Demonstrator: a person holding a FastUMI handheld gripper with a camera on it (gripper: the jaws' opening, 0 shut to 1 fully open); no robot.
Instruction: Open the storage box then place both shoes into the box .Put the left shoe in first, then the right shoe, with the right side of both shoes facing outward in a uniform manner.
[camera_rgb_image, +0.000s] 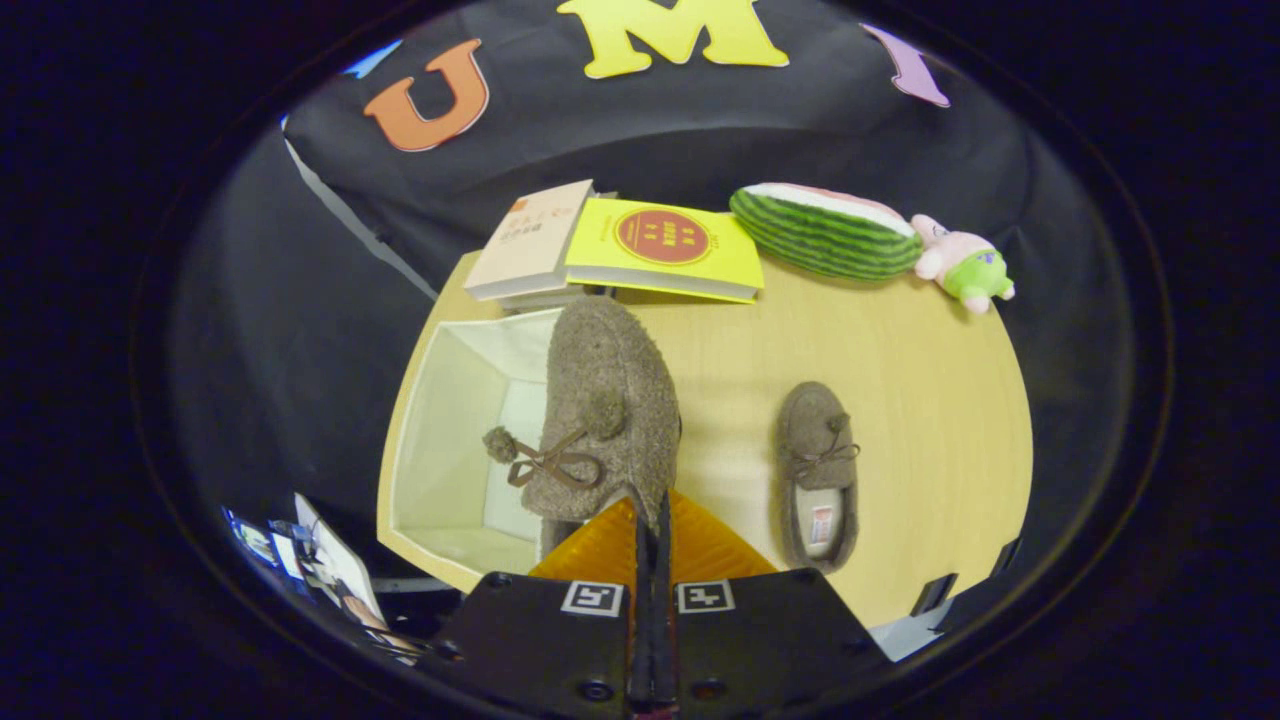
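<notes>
My gripper (650, 515) is shut on the heel edge of a brown fuzzy shoe (610, 410), which hangs in the air, toe pointing away, over the right part of the open white storage box (440, 420). Its pom-pom laces dangle toward the box. The orange fingers (700, 545) are pressed together on the shoe's rim. The second brown shoe (818, 475) lies flat on the wooden table (930, 400) to the right of the fingers, toe pointing away, its insole label showing.
Two books, a beige one (528, 240) and a yellow one (665, 248), lie just beyond the box. A watermelon-slice plush (825, 230) and a small pink and green plush toy (965, 265) rest at the table's far right.
</notes>
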